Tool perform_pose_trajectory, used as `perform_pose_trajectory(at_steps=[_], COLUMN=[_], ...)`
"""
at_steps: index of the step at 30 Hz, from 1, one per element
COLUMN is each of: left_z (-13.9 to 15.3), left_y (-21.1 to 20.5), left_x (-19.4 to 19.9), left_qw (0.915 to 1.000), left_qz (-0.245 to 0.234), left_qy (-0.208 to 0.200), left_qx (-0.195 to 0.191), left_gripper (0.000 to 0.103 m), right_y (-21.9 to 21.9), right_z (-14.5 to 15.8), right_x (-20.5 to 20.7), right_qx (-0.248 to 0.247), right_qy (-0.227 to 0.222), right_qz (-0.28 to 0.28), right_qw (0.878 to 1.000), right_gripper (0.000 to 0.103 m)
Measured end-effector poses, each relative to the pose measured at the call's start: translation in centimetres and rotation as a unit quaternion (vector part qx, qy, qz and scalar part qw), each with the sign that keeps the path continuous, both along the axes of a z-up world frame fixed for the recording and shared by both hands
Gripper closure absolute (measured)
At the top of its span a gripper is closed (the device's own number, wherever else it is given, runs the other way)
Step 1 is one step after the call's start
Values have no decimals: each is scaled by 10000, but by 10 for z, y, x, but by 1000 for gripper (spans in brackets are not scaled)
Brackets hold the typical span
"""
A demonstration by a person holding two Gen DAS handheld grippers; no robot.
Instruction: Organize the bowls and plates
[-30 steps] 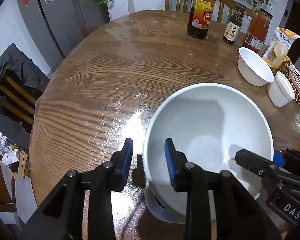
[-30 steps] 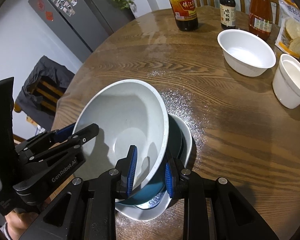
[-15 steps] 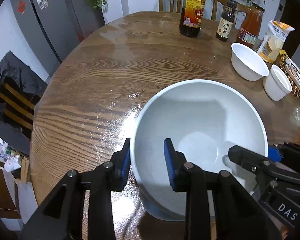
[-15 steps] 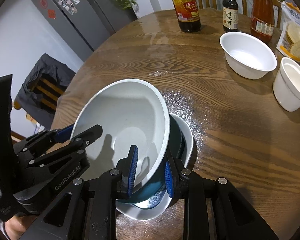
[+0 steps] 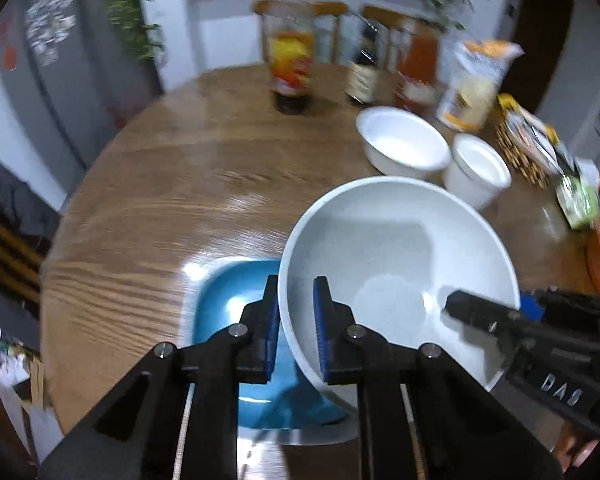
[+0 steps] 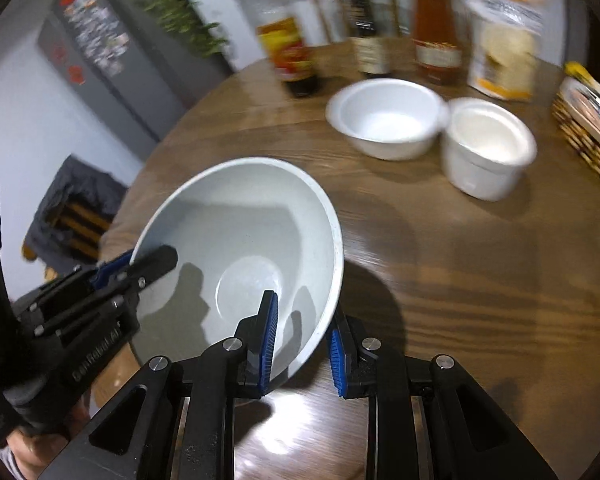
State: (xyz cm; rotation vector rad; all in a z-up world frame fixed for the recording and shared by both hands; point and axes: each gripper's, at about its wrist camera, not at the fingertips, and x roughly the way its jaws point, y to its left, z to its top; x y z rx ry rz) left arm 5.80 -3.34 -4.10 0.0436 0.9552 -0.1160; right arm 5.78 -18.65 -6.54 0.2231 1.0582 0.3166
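My left tool pinches the left rim of the big white bowl, one blue pad inside and one outside. That gives a firm hold on a thin wall. The bowl hangs tilted above the desk, clear of the blue dish on its pale plate below it. My right tool straddles the opposite rim; its inner pad touches, but I cannot tell whether the outer one does. I judge two holds keep the wide bowl level. Right of it stand a smaller white bowl and a white cup, probably its stacking partners.
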Motion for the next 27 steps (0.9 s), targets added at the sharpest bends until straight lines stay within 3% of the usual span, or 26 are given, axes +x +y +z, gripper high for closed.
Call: perform_pose_trajectory(at_steps=[4, 11, 13, 15, 25, 27], left_z=[-22, -38, -35, -28, 11, 18], left_y=[-33, -54, -54, -51, -48, -50], left_x=[3, 12, 12, 12, 38, 50], left_qw=[9990, 9972, 9976, 9982, 9997, 9997], left_qz=[-347, -520, -482, -423, -193, -196], left_qy=[263, 481, 450, 378, 29, 8], left_qx=[118, 219, 232, 176, 159, 134], left_gripper=[89, 83, 61, 49, 32, 30], right_y=[-23, -42, -46, -50, -65, -69], right_z=[-15, -33, -31, -25, 18, 24], right_x=[-3, 4, 7, 6, 22, 32], right_qx=[-71, -43, -201, -278, 118, 442], right_qy=[210, 404, 382, 254, -191, -154], right_qz=[-238, -422, -406, -398, -342, -324], right_qw=[9995, 9983, 9982, 9985, 9992, 9984], right_gripper=[76, 76, 68, 58, 56, 56])
